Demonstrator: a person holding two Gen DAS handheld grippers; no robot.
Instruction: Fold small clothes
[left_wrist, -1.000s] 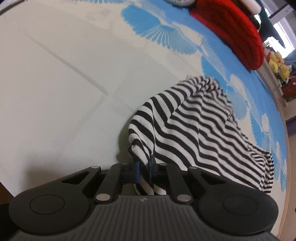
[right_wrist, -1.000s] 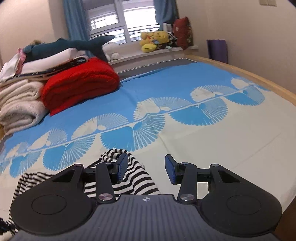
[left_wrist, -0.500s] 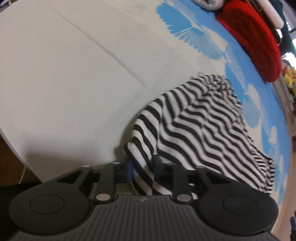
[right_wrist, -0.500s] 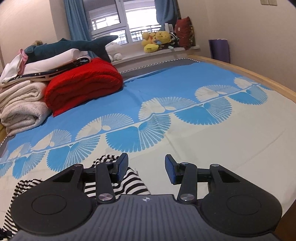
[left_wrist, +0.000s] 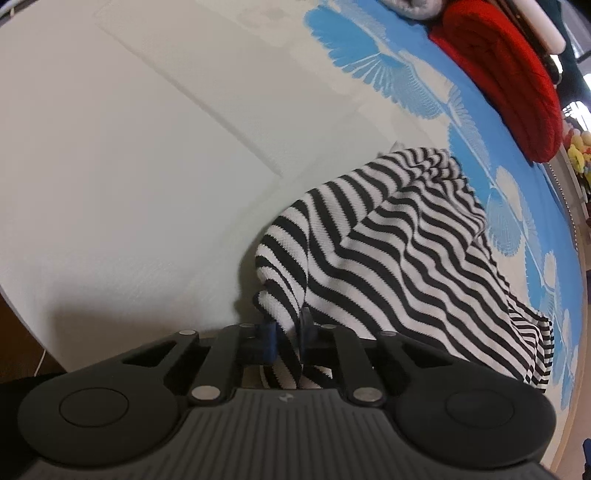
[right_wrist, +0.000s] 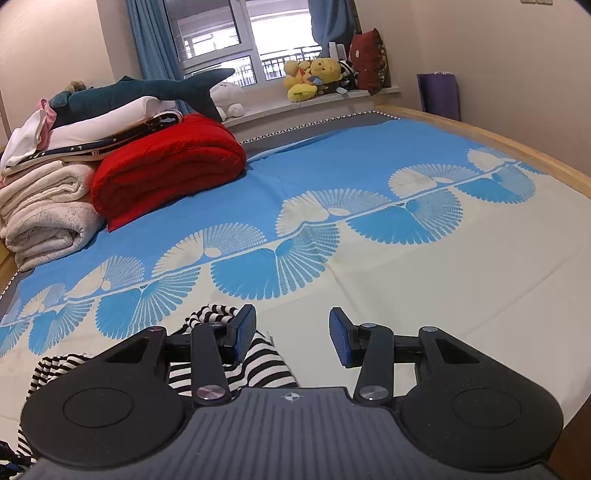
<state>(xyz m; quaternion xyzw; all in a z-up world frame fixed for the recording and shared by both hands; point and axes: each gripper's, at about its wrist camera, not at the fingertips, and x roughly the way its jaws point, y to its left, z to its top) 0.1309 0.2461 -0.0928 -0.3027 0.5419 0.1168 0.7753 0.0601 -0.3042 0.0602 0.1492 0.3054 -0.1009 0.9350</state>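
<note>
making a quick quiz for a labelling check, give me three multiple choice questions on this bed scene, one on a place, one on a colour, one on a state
1. Where does the folded red blanket lie?
A. on the window sill
B. on the bed beside the stack of pale blankets
C. on the floor

2. What colours are the garment's stripes?
A. black and white
B. red and blue
C. green and yellow

3. What stands between the pads of the right gripper?
A. a fold of the garment
B. a plush toy
C. nothing

Answers:
1 B: the right wrist view shows it on the blue part of the bedsheet, against the pale stack.
2 A: the striped garment is black and white in both views.
3 C: its pads stand apart over bare sheet, while the left gripper is closing on the garment's edge.
</note>
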